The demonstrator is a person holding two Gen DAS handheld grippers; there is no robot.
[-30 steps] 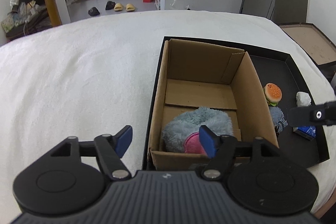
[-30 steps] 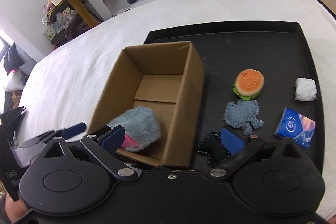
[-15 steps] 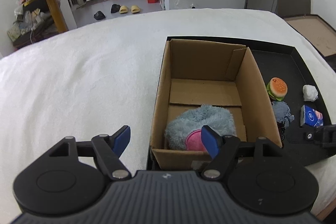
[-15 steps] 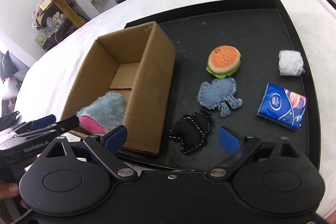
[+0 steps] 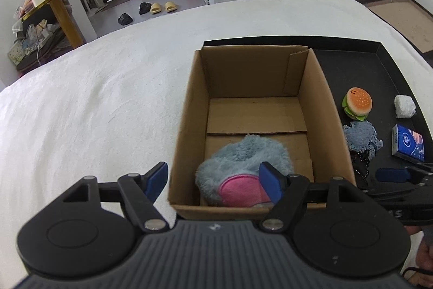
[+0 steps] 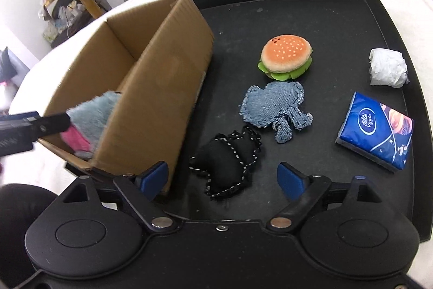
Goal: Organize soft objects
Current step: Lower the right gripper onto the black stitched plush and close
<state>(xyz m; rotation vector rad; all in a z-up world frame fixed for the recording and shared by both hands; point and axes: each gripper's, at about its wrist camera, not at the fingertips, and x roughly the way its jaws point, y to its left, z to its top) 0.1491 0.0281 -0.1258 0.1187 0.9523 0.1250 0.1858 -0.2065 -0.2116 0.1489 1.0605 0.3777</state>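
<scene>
A cardboard box (image 5: 186,110) (image 6: 162,88) stands on the left of a black tray (image 6: 338,18). A fluffy grey-and-pink plush (image 5: 243,167) (image 6: 92,115) lies in the box's near end. My left gripper (image 5: 213,182) is open and empty, just short of the box's near wall. My right gripper (image 6: 224,178) is open and empty, right above a black stitched plush (image 6: 227,161) on the tray. A denim plush (image 6: 273,104) and a burger plush (image 6: 286,56) lie beyond it.
A blue tissue pack (image 6: 376,129) and a white wrapped bundle (image 6: 387,67) lie at the tray's right side. The tray rests on a white-covered bed (image 5: 94,99). A yellow side table (image 5: 62,4) and slippers (image 5: 159,7) are on the floor far behind.
My right gripper has moved right from the box over to the black plush. My left gripper has drawn back slightly and stays open.
</scene>
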